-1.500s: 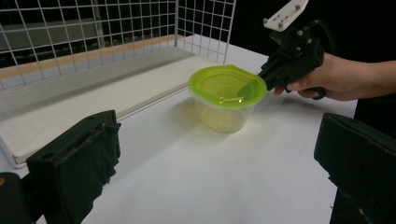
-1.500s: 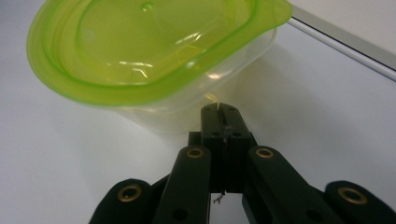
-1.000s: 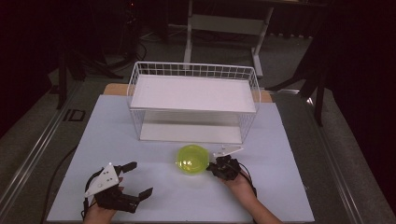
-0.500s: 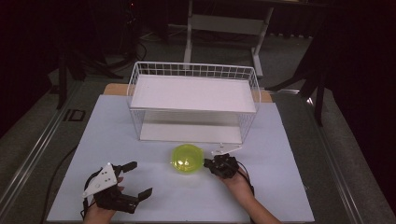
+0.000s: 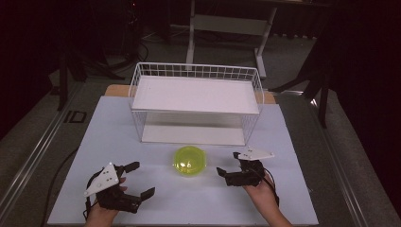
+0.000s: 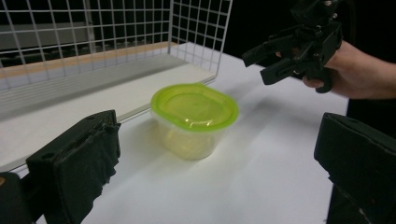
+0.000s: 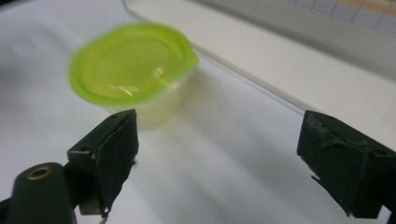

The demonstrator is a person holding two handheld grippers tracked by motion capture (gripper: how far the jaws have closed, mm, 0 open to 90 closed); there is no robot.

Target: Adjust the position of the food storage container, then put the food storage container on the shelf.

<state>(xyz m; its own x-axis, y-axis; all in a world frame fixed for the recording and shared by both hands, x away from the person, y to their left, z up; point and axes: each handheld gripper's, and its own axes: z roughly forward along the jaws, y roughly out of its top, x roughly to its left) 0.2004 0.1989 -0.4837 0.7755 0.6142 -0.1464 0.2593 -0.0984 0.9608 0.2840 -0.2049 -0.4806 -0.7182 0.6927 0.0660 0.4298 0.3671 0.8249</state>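
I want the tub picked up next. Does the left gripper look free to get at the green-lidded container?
Probably yes: the left gripper is open, and only bare white table lies between it and the container. The right gripper has let go, standing off its far side.

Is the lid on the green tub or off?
On. The green lid sits flat across the top of the clear tub, which stands upright on the table.

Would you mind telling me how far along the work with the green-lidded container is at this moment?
Done: the container stands lidded on the table, before the wire rack. In hand: nothing; the right gripper has just opened, apart from it; the left gripper is open. Left: possibly shelving it.
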